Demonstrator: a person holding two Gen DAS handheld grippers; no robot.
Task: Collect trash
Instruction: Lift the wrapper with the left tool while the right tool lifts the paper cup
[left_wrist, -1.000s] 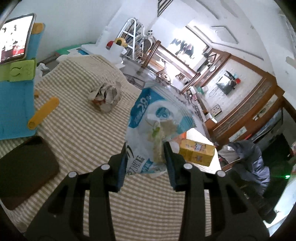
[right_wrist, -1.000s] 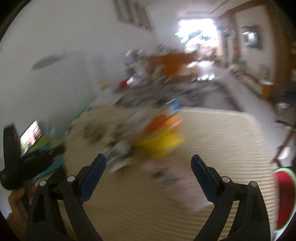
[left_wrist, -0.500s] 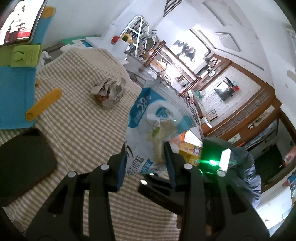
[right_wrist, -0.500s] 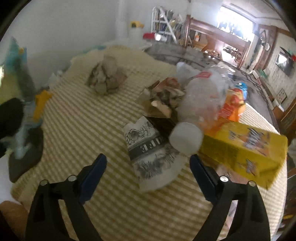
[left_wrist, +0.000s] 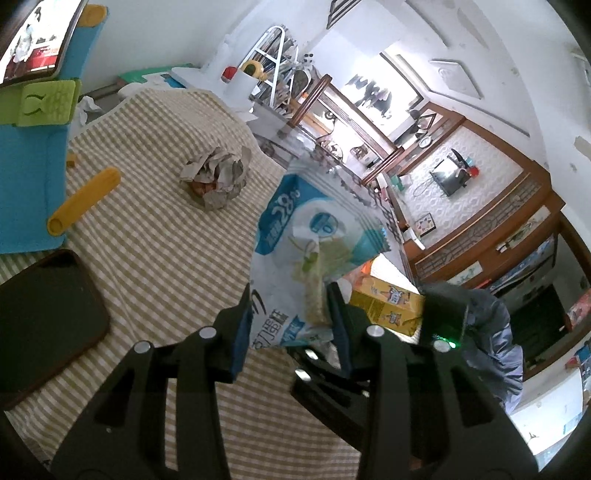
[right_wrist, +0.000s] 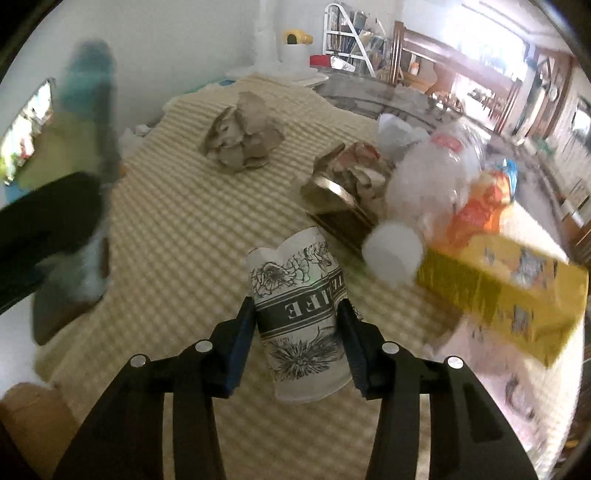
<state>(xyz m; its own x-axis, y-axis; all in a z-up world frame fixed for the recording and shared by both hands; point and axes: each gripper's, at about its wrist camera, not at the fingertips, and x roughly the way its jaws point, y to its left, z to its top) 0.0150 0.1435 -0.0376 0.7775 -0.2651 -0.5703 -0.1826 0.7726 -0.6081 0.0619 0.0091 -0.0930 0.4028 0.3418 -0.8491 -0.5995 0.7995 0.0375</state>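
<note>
Yellow carton (right_wrist: 498, 291) beside paper cup (right_wrist: 299, 314)

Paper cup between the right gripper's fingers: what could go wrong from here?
The right gripper has just been closing on the paper cup, whose rim already looks dented; more squeeze may crush it or let it slip. The plastic bottle and yellow carton lie close, so a lift may knock them. The left gripper pinches only the blue-and-white plastic bag's edge.
</note>
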